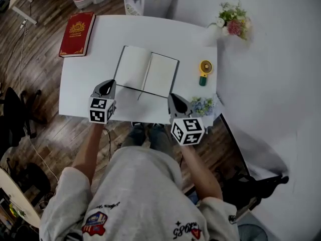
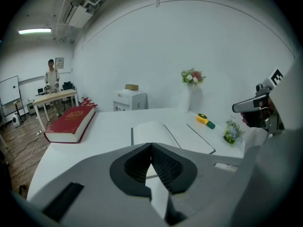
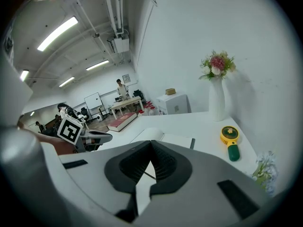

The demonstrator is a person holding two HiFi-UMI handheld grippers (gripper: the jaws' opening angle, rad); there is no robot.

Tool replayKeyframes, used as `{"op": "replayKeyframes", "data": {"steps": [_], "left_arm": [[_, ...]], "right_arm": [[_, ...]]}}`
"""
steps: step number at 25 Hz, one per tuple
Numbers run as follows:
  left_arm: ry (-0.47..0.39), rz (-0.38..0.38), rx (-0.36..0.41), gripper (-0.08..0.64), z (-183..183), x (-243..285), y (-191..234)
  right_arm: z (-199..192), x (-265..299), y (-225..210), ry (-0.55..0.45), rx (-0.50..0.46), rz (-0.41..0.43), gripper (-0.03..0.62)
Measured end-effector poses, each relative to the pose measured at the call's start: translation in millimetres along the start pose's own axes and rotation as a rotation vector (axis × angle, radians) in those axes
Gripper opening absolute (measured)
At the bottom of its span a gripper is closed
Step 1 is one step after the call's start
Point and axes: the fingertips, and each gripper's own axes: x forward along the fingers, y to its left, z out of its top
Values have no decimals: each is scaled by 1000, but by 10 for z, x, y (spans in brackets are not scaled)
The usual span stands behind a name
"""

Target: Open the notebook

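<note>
I read the left gripper with its fingers closed together, holding nothing. The right gripper matches: fingers meeting at the tips, empty. The notebook lies open on the white worktop, ahead of and between both grippers. A red book lies far left; a yellow fan and small flowers sit right.
</note>
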Motion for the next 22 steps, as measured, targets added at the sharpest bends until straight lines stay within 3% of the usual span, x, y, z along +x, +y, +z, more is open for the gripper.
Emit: {"op": "replayKeyframes", "data": {"steps": [13, 22], "left_arm": [[-149, -58, 64, 5, 654, -418, -289], [-277, -80, 63, 5, 1197, -687, -432]], "right_arm": [[506, -179, 9, -102, -66, -29, -9], [822, -346, -94, -187, -91, -50, -9]]}}
